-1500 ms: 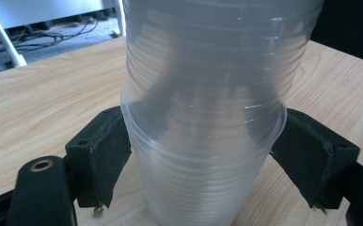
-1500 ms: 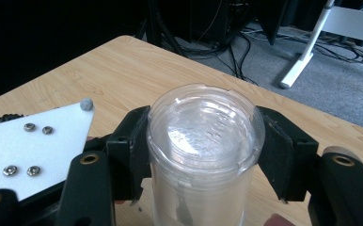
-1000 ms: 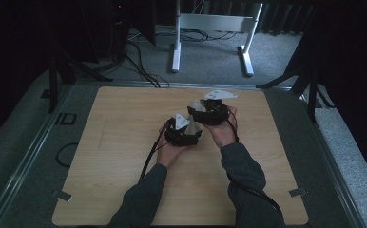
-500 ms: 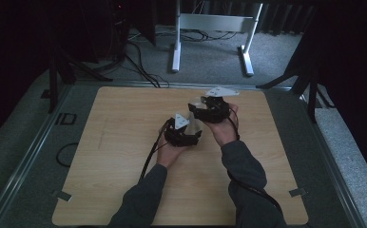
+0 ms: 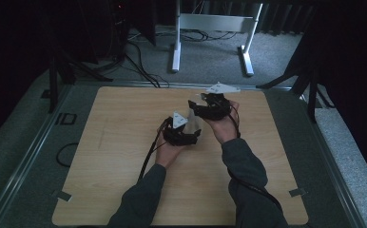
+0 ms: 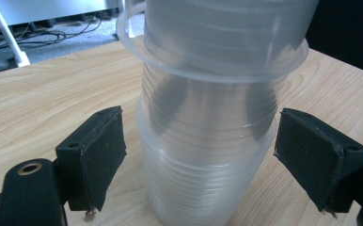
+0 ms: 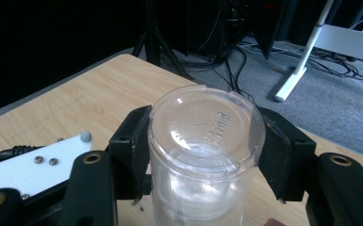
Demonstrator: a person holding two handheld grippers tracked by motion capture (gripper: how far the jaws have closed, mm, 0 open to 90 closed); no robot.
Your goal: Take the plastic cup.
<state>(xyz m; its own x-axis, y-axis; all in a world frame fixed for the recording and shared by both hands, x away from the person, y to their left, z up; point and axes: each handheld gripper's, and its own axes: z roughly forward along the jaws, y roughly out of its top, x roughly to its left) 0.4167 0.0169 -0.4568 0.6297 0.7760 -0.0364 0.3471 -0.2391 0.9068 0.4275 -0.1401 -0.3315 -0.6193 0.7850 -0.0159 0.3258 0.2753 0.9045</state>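
A stack of clear plastic cups (image 6: 203,155) stands on the wooden table (image 5: 120,142), faint in the high view (image 5: 192,121). My left gripper (image 6: 201,160) is open around the lower part of the stack. Its jaws have just been opening, and both pads (image 6: 97,155) stand clear of the cup walls. My right gripper (image 7: 205,155) is shut on the top cup (image 7: 205,132), which has its embossed base facing up. In the high view the left gripper (image 5: 191,132) sits near the table's middle, with the right gripper (image 5: 197,107) just behind it.
Grey carpet surrounds the table. A white desk frame (image 5: 210,28) and loose cables (image 5: 139,61) lie beyond the far edge, with dark stands at both sides. The left gripper's white plate (image 7: 29,165) shows close beside the right jaws.
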